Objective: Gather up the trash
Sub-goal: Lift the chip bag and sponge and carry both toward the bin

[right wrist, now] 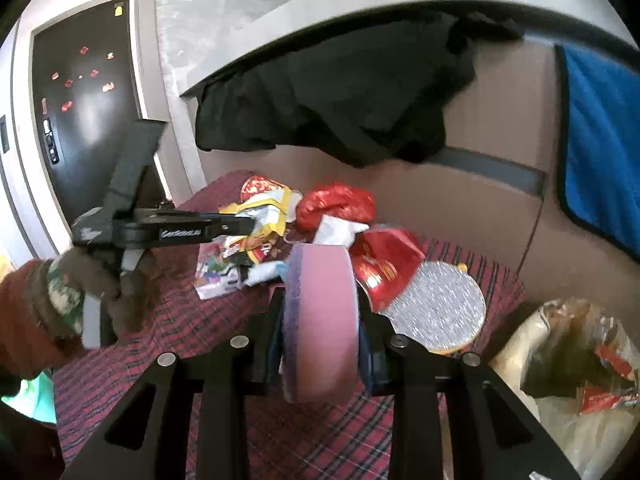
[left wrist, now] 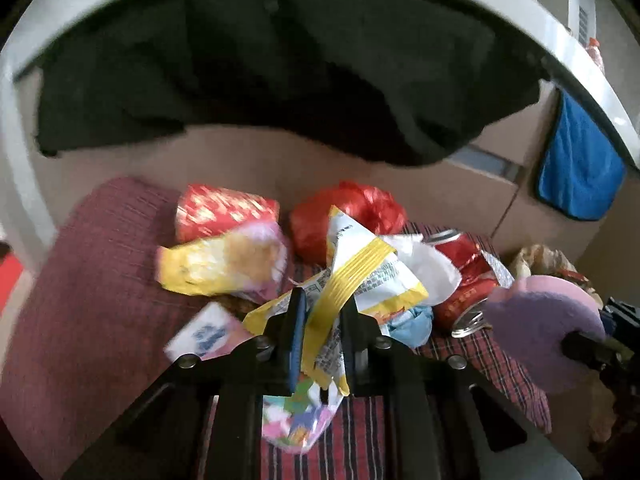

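Note:
A heap of trash lies on a red plaid cloth [left wrist: 100, 280]. In it are a red foil packet [left wrist: 224, 210], a red plastic bag [left wrist: 352, 208], a yellow and pink snack bag [left wrist: 224, 264] and a crushed red can [left wrist: 468, 280]. My left gripper [left wrist: 322, 304] is shut on a yellow-and-white wrapper [left wrist: 360, 276] at the near side of the heap; a colourful wrapper [left wrist: 296, 416] lies beneath it. My right gripper [right wrist: 320, 300] is shut on a thick pink round pad [right wrist: 324, 320], held on edge just right of the heap. The left gripper [right wrist: 250, 226] pinches the wrapper [right wrist: 268, 208] there too.
A silver round disc [right wrist: 440, 308] lies on the cloth by the can. A translucent bag [right wrist: 580, 360] holding trash stands at the right. Black cloth [left wrist: 280, 80] hangs from a white ledge behind, a blue towel [right wrist: 600, 140] to its right. A gloved hand [right wrist: 100, 280] holds the left gripper.

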Available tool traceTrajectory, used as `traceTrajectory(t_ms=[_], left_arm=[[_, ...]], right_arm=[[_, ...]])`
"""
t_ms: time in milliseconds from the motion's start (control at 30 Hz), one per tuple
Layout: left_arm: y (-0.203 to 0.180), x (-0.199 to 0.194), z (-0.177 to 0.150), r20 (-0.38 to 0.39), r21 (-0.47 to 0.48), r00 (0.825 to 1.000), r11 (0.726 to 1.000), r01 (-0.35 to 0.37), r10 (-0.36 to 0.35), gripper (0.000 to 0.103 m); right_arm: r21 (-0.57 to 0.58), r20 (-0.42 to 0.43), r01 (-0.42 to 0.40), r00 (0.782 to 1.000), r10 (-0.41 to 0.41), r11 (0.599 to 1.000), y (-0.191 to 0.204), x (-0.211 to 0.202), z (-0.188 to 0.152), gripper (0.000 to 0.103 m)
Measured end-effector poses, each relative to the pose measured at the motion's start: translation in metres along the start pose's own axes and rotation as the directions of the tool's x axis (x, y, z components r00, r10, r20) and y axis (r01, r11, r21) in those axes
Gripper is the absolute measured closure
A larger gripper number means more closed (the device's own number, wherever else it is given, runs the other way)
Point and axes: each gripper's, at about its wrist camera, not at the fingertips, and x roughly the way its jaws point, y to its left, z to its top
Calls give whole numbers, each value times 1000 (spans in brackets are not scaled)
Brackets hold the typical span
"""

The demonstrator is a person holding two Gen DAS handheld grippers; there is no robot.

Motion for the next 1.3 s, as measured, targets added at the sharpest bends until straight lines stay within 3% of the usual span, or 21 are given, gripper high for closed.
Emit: traceTrajectory(t_ms=[100,333,567,867,1300], left_arm=[[-9,-26,-2,57,-19,996,997,-70,71,86],[-26,-80,-2,128,-69,983,990,-125,133,86],[-61,-116,11,213,-95,971,992,-88,107,86],[-135,-139,31,304,-38,953,999,-7,18,86],[-268,-88,30,246,47,948,979,197,-203,86]], right_arm=[[16,13,-20,1000,20,1000,4,-4,7,75],[32,65,-29,998,27,999,8,-28,28,75],[7,136,41,990,-42,999,3,-72,44,75],[22,231,166,959,-166,986,-30,-130,53,75],[126,260,361,887,-382,924,-119,-197,21,75]])
